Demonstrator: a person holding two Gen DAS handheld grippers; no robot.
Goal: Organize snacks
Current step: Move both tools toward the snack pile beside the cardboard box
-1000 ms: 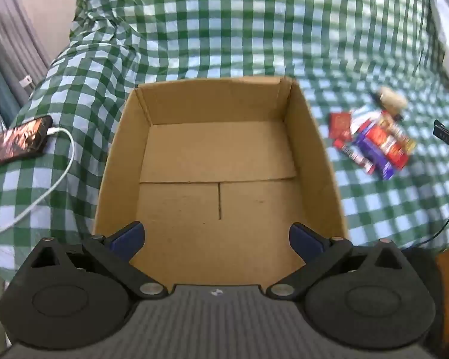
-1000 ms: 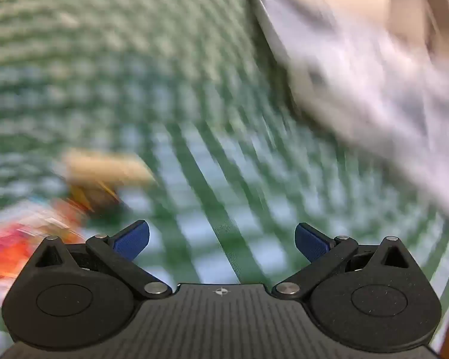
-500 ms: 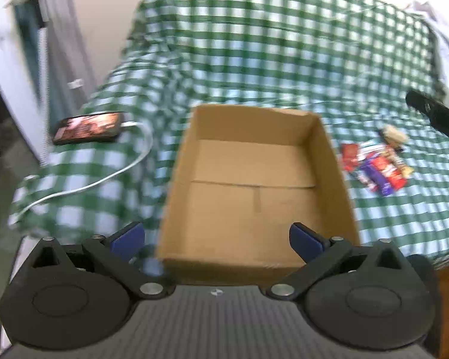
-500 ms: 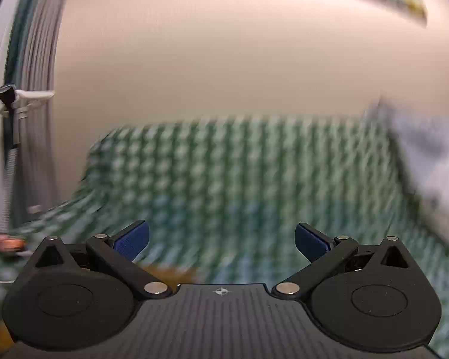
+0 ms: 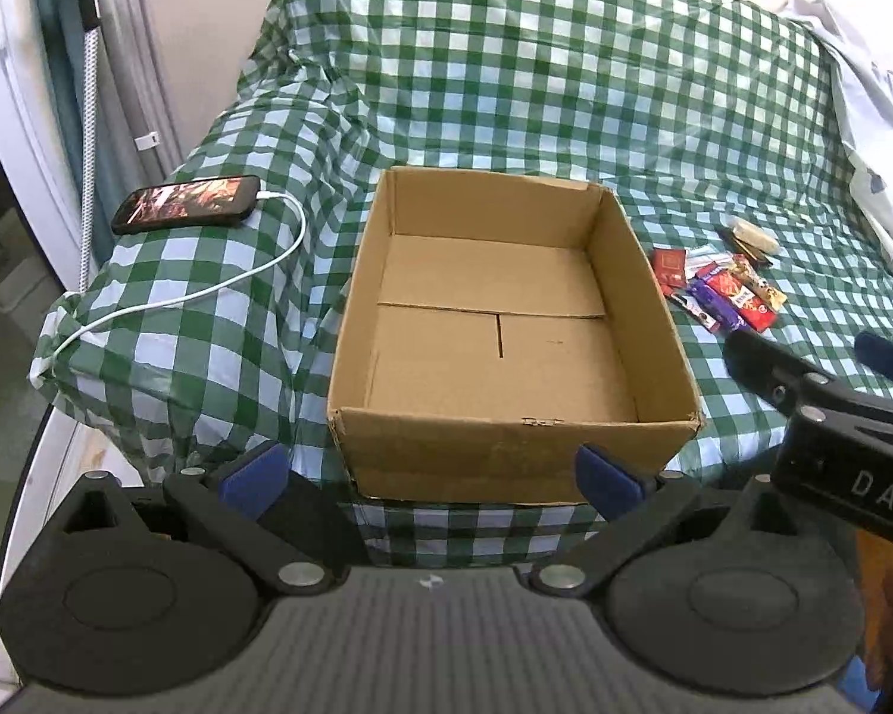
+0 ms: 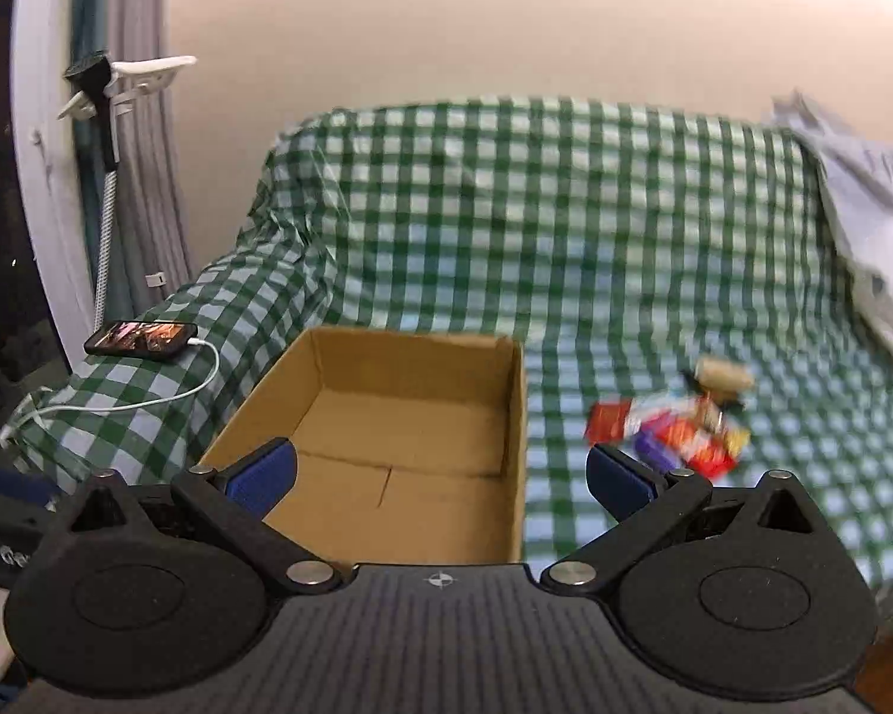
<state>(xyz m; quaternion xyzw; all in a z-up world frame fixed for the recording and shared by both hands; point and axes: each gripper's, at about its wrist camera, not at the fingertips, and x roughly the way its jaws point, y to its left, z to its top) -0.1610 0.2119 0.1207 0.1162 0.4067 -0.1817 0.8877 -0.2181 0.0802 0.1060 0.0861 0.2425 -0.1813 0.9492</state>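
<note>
Green checked bed (image 5: 536, 59): box (image 5: 506, 446) dead center, snacks (image 5: 720, 291) at 3 o'clock, charging phone (image 5: 187, 203) at 9.

A cardboard box (image 5: 506, 321) sits open on a green checked cloth (image 5: 536, 59), with nothing inside it. Just to its right lies a small heap of snacks (image 5: 720, 291) in red, purple and pale wrappers, touching one another. To the box's left a phone (image 5: 187, 203) lies on the cloth with its screen lit and a white cable (image 5: 208, 291) plugged in. The left gripper (image 5: 431, 479) hangs before the box's near wall, fingers spread wide. The right gripper (image 5: 827, 357) enters at the right edge, probably spread too.
</note>
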